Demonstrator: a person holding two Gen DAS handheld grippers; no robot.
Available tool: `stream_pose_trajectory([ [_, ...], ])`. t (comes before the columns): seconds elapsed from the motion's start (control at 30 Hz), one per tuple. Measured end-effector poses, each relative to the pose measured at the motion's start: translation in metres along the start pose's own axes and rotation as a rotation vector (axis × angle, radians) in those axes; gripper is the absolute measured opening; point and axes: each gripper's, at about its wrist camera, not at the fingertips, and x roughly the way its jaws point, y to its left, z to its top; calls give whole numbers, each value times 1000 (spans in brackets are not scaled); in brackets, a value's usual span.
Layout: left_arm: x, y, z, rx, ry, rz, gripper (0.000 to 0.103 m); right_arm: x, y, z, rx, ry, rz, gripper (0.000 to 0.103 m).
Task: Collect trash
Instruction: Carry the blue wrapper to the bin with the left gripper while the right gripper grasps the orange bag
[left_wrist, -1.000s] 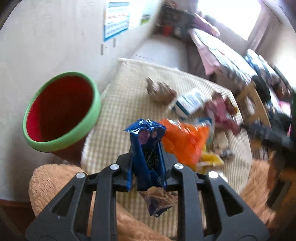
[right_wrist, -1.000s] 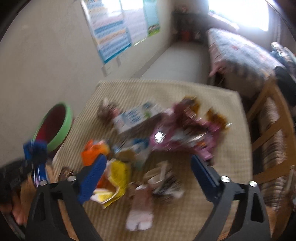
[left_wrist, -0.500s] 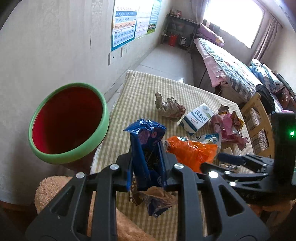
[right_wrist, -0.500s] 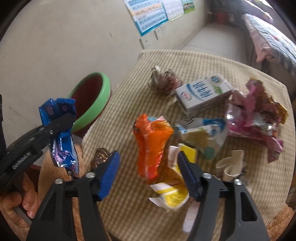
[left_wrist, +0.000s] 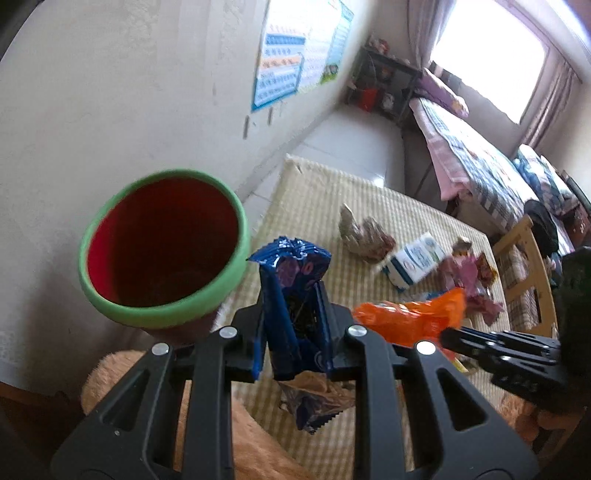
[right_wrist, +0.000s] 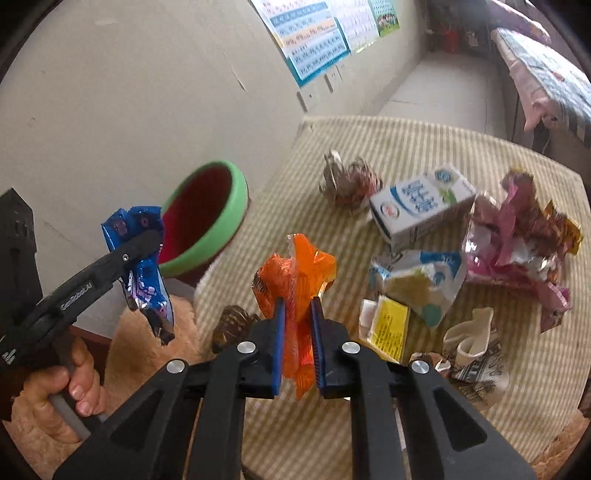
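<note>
Left gripper (left_wrist: 293, 314) angled downward, jaws clamped on a blue wrapper (left_wrist: 291, 280), bare hand (right_wrist: 62, 384) on its grip, right gripper (right_wrist: 297, 325) angled downward, jaws pinching an orange wrapper (right_wrist: 295, 280)

Black claw (right_wrist: 297, 325), blue pads (right_wrist: 277, 343), silver screws (right_wrist: 246, 347)

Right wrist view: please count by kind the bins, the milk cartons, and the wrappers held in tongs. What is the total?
Bins: 1, the green-rimmed bin.
Milk cartons: 1, the milk carton.
Wrappers held in tongs: 2, the blue wrapper in the left tongs and the orange wrapper in the right tongs.
Total: 4.
</note>
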Motion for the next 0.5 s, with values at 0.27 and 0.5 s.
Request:
stream_pose_trajectory([
  [0.27, -16, 52, 21, -74, -80, 83, 22, -16, 31, 35, -63, -74, 9, 13],
  [0.5, -13, 96, 41, -101, -96, 201, 22, 7, 81, 73, -132, -84, 62, 13],
])
